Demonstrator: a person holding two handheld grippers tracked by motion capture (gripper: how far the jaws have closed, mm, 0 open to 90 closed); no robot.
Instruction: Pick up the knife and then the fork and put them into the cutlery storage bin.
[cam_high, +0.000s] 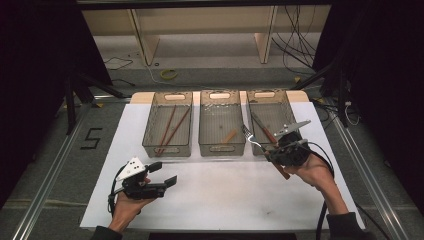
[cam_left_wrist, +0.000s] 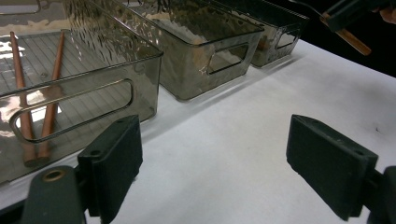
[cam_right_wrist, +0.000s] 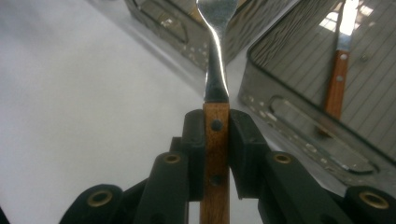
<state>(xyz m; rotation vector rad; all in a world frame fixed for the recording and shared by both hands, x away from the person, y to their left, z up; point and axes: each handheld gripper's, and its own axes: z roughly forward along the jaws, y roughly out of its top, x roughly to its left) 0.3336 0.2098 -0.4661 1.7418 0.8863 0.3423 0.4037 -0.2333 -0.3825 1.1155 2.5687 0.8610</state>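
fork (cam_right_wrist: 215, 140), wooden handle: clamped in right gripper (cam_right_wrist: 216, 135), near table's (cam_high: 225, 200) right edge. left gripper (cam_left_wrist: 212, 163): jaws apart, empty.

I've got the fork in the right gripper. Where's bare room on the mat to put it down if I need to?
The white mat is bare between the left gripper and the right gripper, in front of the three smoky clear plastic bins. The wooden-handled metal fork is clamped over the crowded spot at the right bin's front rim.
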